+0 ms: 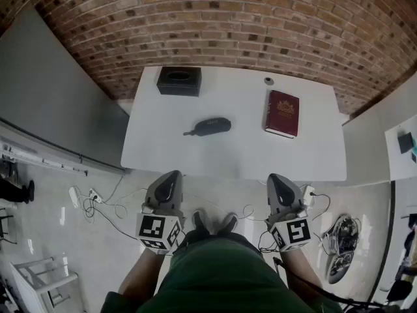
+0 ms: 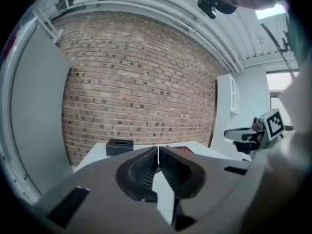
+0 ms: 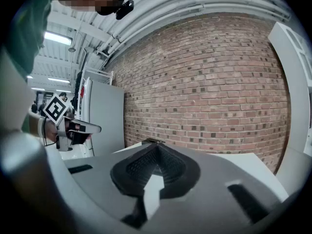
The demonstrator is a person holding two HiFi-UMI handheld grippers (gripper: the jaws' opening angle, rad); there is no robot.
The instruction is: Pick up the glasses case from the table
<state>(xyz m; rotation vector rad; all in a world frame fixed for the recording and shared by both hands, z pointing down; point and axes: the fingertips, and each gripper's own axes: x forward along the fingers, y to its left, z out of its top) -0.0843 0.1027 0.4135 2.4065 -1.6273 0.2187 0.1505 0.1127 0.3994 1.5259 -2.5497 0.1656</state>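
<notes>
The black glasses case [image 1: 208, 126] lies near the middle of the white table [image 1: 234, 155], with a short strap at its left end. Both grippers hang in front of the table's near edge, well short of the case. My left gripper [image 1: 172, 175] is shut and empty; in the left gripper view its ribbed pads [image 2: 146, 167] meet in a thin line. My right gripper [image 1: 275, 178] is shut too, its pads [image 3: 168, 167] closed to a point with nothing between them. The jaws hide the case in both gripper views.
A black open-topped box [image 1: 179, 81] stands at the table's far left corner. On the right lies a dark red book [image 1: 283, 113], with a small round object [image 1: 268, 81] behind it. A brick wall [image 1: 215, 25] backs the table. Cables [image 1: 104, 201] lie on the floor.
</notes>
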